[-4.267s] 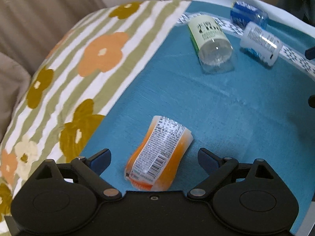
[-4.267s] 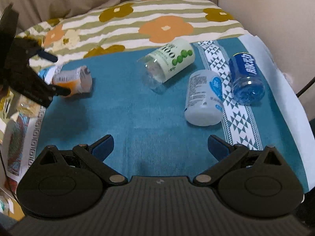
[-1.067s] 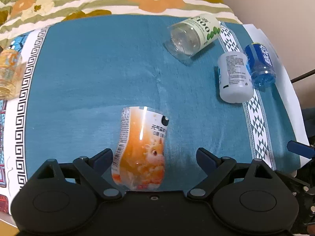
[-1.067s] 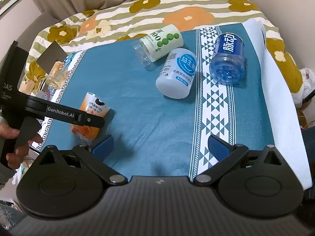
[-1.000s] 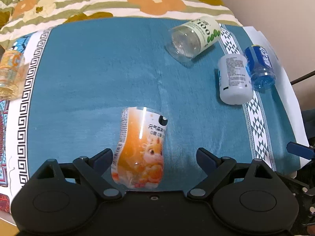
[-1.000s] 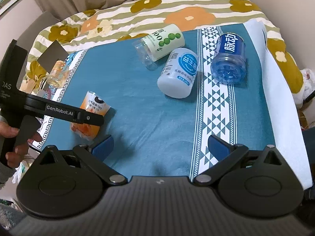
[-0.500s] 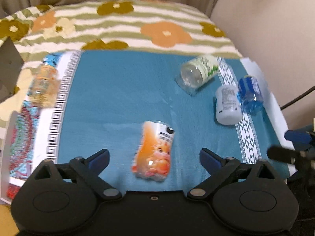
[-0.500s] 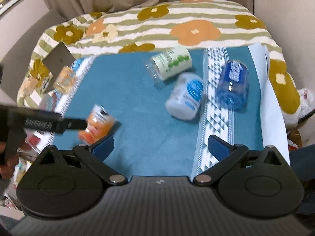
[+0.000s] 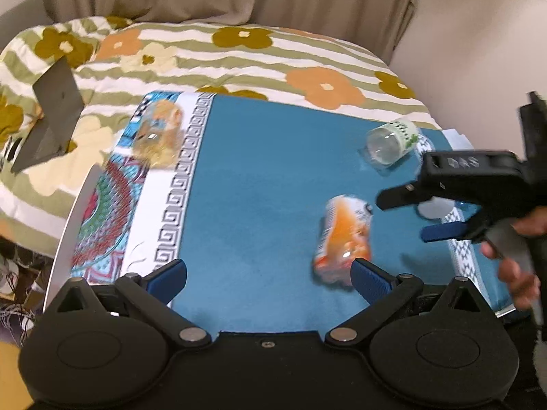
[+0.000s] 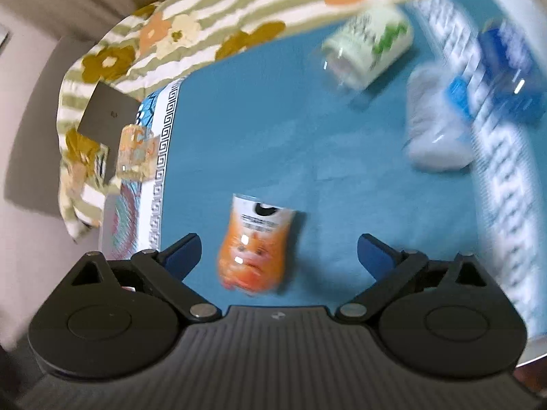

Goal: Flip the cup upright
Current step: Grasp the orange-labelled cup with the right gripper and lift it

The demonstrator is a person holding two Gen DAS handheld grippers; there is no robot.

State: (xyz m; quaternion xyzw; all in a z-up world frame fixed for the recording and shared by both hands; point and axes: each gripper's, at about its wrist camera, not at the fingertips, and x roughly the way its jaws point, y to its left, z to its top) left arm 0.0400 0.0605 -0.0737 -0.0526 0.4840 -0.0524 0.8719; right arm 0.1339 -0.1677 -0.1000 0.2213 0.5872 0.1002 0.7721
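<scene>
An orange cup (image 9: 343, 235) with a cartoon label stands on the blue cloth (image 9: 266, 177); it also shows in the right wrist view (image 10: 254, 249), blurred. My left gripper (image 9: 268, 278) is open and empty, drawn back to the cup's left. My right gripper (image 10: 278, 254) is open, with the cup low between its fingers, untouched. It shows in the left wrist view (image 9: 410, 215), open, just right of the cup.
A green-label cup (image 10: 367, 46), a white cup (image 10: 434, 126) and a blue cup (image 10: 509, 71) lie on their sides at the far right. A clear orange-print cup (image 9: 159, 136) stands at the cloth's left border. Floral bedding (image 9: 239, 58) lies behind.
My left gripper has pulled back and swung left, away from the orange cup. My right gripper has moved left and down, over to the orange cup.
</scene>
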